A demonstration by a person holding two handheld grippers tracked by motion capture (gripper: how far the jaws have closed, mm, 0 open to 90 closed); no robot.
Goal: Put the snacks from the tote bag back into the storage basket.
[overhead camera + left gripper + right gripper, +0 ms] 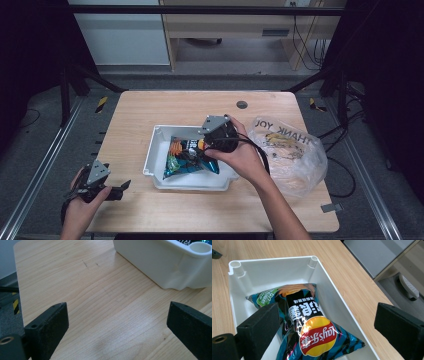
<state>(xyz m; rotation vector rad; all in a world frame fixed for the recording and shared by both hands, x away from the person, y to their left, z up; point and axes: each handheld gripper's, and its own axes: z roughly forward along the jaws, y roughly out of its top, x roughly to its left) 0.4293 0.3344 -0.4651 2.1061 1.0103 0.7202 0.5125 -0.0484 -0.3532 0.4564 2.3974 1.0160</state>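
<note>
Nearest the camera in the high view, at the table's [150, 210] near left corner, the left gripper [121, 187] is held low in the person's left hand [82, 202]. Its jaws are seen spread wide in the left gripper view, with nothing but bare wood between them, and the white bin [160, 262] is seen well apart at the upper right of that view. No part in the coming move is suggested for this gripper.

Toward the middle of the table the white bin [152, 150] is found, and a blue chip bag [192, 156] lies inside it, its long axis running roughly along the bin's length. Over the bin's right half the right gripper [200, 146] is held by the right hand [245, 157], pointing down and leftward at the bag. In the right gripper view its jaws are parted wide and grip nothing; the chip bag [309, 330] lies just ahead and between them, its long axis running away from the jaws, so the bag's width is spanned. The right gripper is judged much the nearer of the two, and a short descent and a closing would be called for if the bag is to be taken.

At the far right a clear plastic bag [295, 155] rests on the table, just beside the bin.
</note>
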